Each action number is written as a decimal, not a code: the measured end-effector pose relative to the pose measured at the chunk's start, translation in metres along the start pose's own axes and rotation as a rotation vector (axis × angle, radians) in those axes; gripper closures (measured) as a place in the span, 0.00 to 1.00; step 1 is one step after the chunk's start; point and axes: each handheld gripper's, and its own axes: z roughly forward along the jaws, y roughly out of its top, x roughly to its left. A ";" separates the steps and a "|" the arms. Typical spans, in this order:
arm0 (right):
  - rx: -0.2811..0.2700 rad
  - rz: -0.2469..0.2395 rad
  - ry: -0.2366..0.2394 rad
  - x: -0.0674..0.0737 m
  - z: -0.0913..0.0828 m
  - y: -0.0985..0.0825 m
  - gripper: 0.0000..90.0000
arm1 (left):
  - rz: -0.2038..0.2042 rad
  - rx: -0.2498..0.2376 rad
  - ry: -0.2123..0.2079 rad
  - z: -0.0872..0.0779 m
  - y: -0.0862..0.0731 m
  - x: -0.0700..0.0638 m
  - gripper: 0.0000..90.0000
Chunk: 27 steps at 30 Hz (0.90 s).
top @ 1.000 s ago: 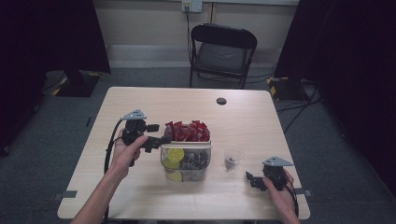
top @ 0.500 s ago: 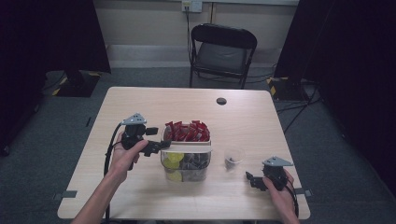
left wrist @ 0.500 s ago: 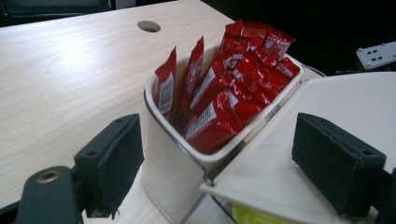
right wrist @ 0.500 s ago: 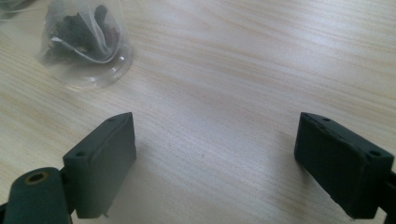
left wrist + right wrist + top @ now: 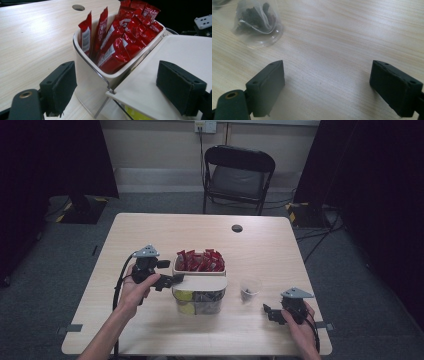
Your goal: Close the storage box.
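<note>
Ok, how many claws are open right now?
2. The left claw stands open at the white plastic organiser box of red sachets; the right claw hovers open near the table's front right corner.

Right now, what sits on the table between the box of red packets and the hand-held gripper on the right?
A small clear cup with something dark inside stands between the box and the right hand-held gripper, as the high view shows.

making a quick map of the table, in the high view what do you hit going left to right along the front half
left gripper → white organizer box holding red packets → small clear cup → right gripper
</note>
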 end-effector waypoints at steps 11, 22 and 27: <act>0.000 0.000 0.000 0.000 0.000 0.000 0.14 | 0.008 0.047 0.017 0.008 -0.011 0.001 0.18; 0.000 0.000 0.000 0.000 0.000 0.000 0.14 | 0.019 0.051 0.013 0.007 -0.014 -0.001 0.17; 0.000 -0.002 0.004 0.000 0.000 0.000 0.14 | 0.008 0.029 0.005 -0.001 -0.016 0.000 0.18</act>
